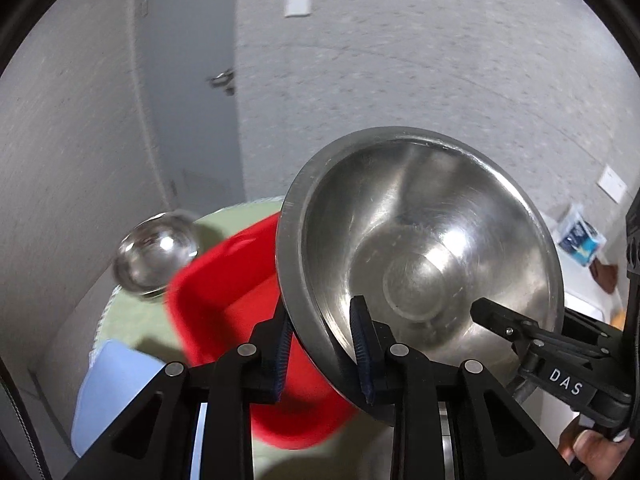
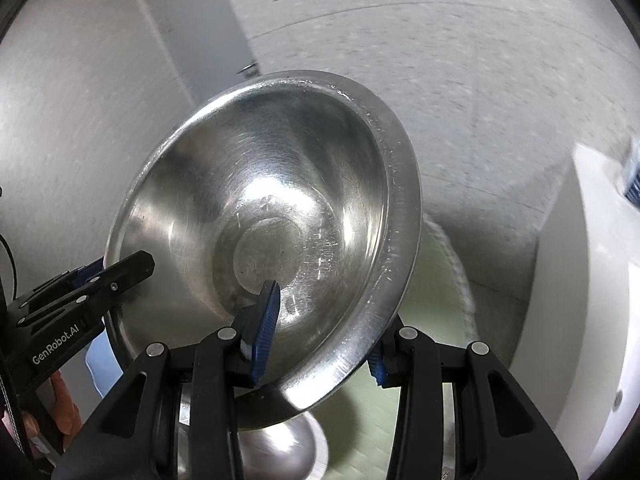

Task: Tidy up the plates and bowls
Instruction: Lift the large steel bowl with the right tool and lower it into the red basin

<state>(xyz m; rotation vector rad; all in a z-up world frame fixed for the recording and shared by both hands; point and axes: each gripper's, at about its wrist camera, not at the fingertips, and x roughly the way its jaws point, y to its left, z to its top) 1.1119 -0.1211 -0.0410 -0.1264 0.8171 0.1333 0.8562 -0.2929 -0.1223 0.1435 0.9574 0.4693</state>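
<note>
Steel bowl [image 1: 420, 240]: rim clamped by left gripper [image 1: 324, 352] and right gripper [image 2: 320, 332]; keep 2 grips level, lower slowly.

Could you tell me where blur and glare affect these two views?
Left wrist view: the red tub and small bowl are motion-smeared, while the held steel bowl shows bright glare. Right wrist view: the wall is streaked.
</note>
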